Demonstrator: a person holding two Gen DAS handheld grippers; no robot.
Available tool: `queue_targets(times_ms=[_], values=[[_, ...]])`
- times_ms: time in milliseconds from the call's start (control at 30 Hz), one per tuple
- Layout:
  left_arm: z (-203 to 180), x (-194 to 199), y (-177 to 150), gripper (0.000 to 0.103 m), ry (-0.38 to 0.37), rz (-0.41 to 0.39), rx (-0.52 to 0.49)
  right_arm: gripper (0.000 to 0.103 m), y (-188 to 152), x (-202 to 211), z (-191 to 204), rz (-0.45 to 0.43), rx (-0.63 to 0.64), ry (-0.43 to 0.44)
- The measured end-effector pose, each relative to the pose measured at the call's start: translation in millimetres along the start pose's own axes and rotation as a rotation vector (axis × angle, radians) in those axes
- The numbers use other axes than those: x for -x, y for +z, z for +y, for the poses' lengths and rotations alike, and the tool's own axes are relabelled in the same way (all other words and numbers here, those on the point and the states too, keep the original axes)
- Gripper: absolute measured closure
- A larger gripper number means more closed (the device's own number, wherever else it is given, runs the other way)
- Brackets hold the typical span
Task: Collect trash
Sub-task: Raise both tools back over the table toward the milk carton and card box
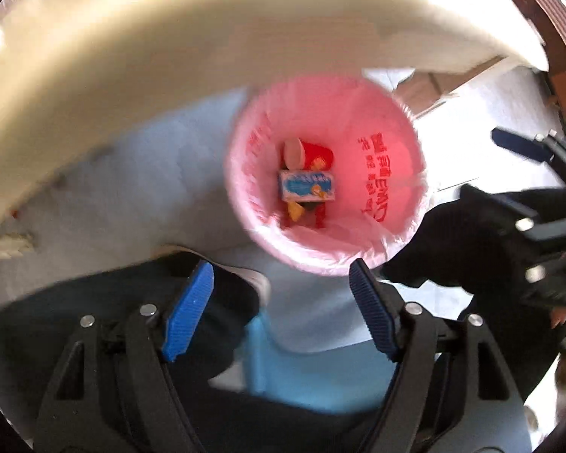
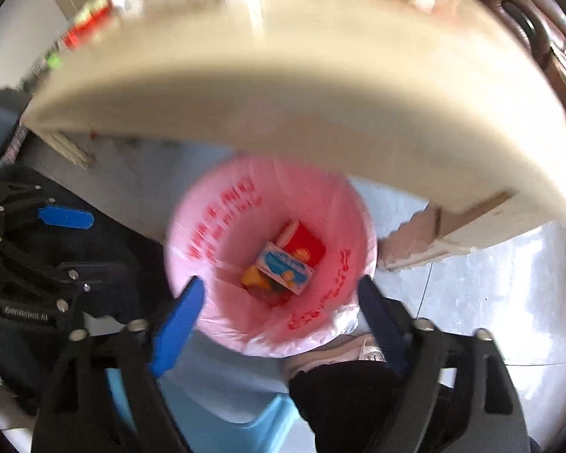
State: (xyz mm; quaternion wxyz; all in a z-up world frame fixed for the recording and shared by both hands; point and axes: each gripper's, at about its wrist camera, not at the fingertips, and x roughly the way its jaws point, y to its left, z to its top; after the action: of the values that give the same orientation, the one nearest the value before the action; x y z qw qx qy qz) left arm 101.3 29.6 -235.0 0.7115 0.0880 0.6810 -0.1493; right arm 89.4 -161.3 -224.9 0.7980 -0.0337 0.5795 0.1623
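A bin lined with a pink bag (image 1: pixel 381 173) (image 2: pixel 215 234) stands on the floor under the table edge. At its bottom lie a white-and-blue carton (image 1: pixel 308 185) (image 2: pixel 285 267), a red cup (image 1: pixel 315 154) (image 2: pixel 303 243) and a yellow wrapper (image 1: pixel 295 209) (image 2: pixel 253 276). My left gripper (image 1: pixel 281 302) is open and empty above the bin's near rim; it also shows at the left of the right wrist view (image 2: pixel 66 217). My right gripper (image 2: pixel 281 304) is open and empty over the bin; it also shows at the right of the left wrist view (image 1: pixel 524 143).
A cream table top (image 1: pixel 169 56) (image 2: pixel 320 94) overhangs the bin, with blurred items at its far edge (image 2: pixel 90 22). A light blue stool (image 1: pixel 313 370) (image 2: pixel 245 422) and the person's dark-trousered legs and pale shoe (image 2: pixel 343 355) are below. A brown chair (image 2: pixel 539 30) stands at the far right.
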Motion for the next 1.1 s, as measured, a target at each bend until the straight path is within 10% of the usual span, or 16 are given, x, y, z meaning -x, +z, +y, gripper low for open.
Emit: queue_targets(times_ms=[333, 567, 1100], values=[[43, 216, 64, 0.014, 0.084, -0.200, -0.163, 0.007, 100, 200, -34, -0.258, -0.158, 0.025], [54, 300, 130, 0.012, 0.171, -0.266, -0.206, 0.007, 174, 277, -65, -0.326, -0.253, -0.054], [56, 260, 219, 0.012, 0.220, -0.157, -0.281, 0.007, 262, 241, -107, -0.222, -0.354, -0.074]])
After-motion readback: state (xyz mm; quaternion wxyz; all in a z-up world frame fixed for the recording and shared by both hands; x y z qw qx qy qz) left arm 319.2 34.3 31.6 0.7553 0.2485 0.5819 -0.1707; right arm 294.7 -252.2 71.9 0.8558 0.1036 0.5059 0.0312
